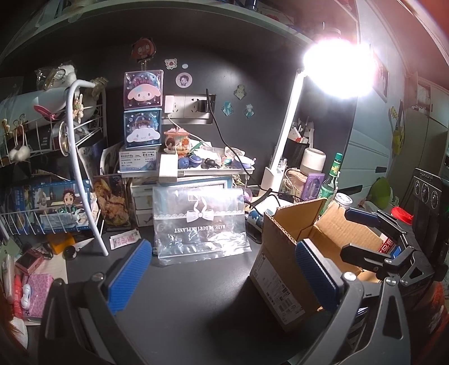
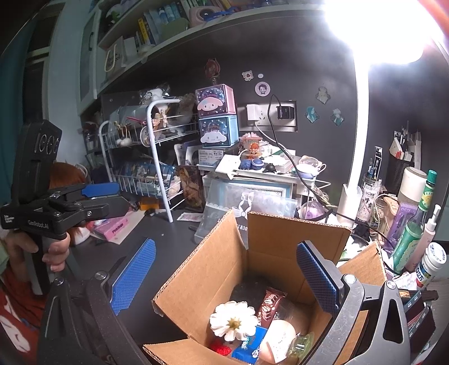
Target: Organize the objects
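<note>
On the dark surface [image 1: 196, 294] stands an open cardboard box [image 2: 269, 233] with a white flower [image 2: 233, 320] and snacks already inside. Both the left gripper [image 1: 221, 269] and right gripper [image 2: 224, 275] have wide, empty jaws. Lots of clutter, like the clear bag [image 1: 200, 221], still waits.

It was a home study nook: cartoon character boxes [image 1: 143, 109], a bookshelf [image 2: 168, 25], a lamp [image 1: 336, 67], and cluttered keepsakes.

Black grippers, blue ribbed fingers [image 1: 132, 276]
</note>
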A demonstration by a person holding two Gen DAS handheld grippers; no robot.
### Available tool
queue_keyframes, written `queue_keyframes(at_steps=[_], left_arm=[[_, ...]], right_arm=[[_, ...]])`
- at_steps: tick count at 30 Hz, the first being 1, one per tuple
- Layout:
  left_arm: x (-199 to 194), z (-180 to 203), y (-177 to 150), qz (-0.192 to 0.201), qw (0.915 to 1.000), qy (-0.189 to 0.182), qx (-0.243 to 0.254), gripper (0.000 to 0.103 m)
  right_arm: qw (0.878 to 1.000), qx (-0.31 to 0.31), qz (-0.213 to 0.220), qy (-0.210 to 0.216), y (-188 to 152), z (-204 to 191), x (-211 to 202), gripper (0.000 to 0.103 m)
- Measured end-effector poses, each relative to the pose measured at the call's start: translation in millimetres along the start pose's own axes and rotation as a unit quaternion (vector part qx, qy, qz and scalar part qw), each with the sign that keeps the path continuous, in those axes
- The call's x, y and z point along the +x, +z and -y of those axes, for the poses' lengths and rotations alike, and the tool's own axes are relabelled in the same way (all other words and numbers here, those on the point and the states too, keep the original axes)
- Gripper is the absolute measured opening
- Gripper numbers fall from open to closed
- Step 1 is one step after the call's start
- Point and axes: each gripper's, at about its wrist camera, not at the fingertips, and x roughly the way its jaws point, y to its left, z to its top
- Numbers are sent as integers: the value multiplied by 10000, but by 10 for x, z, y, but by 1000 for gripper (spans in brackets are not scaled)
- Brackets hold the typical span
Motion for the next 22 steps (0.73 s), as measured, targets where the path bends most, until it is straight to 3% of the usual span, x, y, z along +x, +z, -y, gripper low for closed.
queue_keyframes(at_steps=[22], left_arm=[[39,-27,-22,32,9999,-68,-83,102]], right_arm=[[10000,3,-2,-10,5,-6,-2,101]])
